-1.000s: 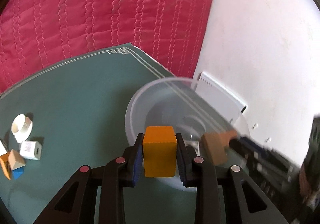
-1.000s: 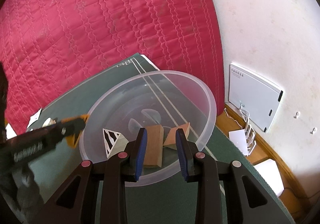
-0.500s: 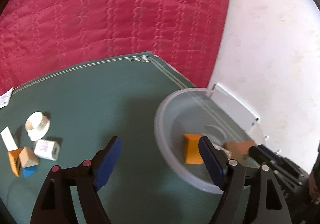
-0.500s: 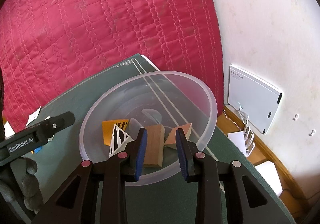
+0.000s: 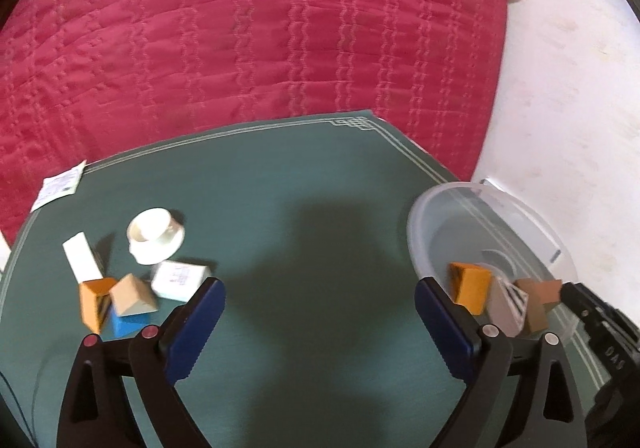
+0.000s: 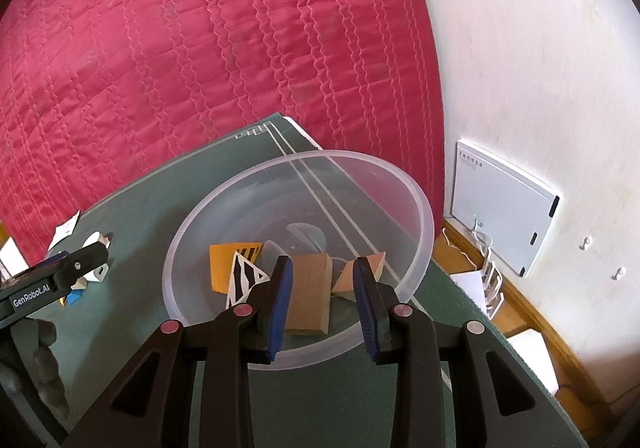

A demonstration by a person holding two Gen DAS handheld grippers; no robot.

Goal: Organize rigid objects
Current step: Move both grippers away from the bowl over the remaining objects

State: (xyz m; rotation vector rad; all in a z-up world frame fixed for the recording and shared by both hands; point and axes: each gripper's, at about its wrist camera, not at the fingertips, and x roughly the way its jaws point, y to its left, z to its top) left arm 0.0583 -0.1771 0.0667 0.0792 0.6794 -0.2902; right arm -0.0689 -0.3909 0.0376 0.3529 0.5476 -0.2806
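Note:
A clear plastic bowl [image 6: 420, 208] stands on the green mat [image 5: 300, 188] and holds an orange block [image 6: 220, 264], a striped white wedge [image 6: 244, 276], a brown block [image 6: 310, 288] and a tan wedge [image 6: 376, 260]. My right gripper [image 6: 322, 262] hangs over the bowl's near rim, its jaws opening. The brown block lies between them with a gap on its right side. My left gripper [image 5: 318, 288] is over bare mat left of the bowl [image 5: 440, 208], its jaws opening wide with nothing between them. The orange block [image 5: 472, 288] rests inside the bowl.
At the mat's left lie a white cup [image 5: 154, 234], a white box [image 5: 180, 280], a white bar [image 5: 80, 256], an orange block [image 5: 94, 296], a tan wedge [image 5: 132, 296] and a blue block [image 5: 124, 322]. A red quilt [image 5: 240, 28] lies beyond. A white wall panel [image 6: 500, 208] is on the right.
The left gripper opened and let the orange block drop into the bowl, then swung left away from it. The right gripper's jaws parted slightly around the brown block.

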